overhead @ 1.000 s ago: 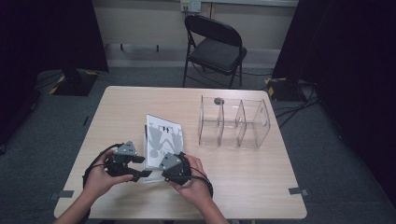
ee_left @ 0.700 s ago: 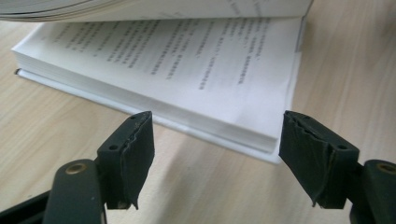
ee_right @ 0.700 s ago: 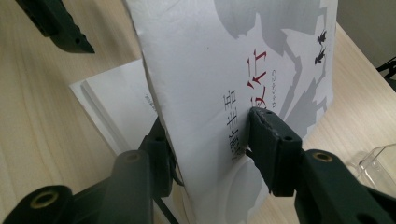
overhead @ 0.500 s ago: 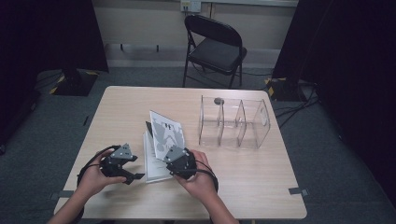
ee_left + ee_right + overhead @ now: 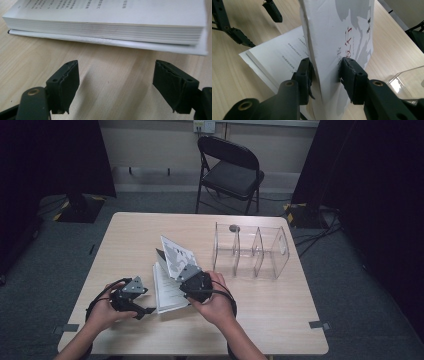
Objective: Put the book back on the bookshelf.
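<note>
Book: a white paperback book [image 5: 167, 290] lies open on the wooden counter [image 5: 125, 240], near the person's edge, between the two claws; its front cover [image 5: 177, 257] is lifted and stands tilted above the pages.
Right claw: the right claw [image 5: 186, 270] pinches the raised cover near its lower edge; the right hand [image 5: 216, 302] sits behind it, the forearm coming in from the bottom of the high view.
Left claw: the left claw [image 5: 146, 309] is spread wide, low over the counter just beside the book's near left corner, held by the left hand [image 5: 102, 312].
Right claw view: one jaw presses on each side of the cover [image 5: 342, 37], which carries grey patches and red and black lettering; printed pages [image 5: 284, 55] lie flat below, and the other claw [image 5: 272, 10] shows farther off.
Left claw view: the jaws stand well apart with bare counter [image 5: 112, 82] between them; the page block [image 5: 105, 28] rests on the back cover just ahead, not touched.
Beyond the book: a clear acrylic divider rack [image 5: 252, 250] stands on the counter to the right, and a black folding chair [image 5: 230, 172] stands past the far edge.
</note>
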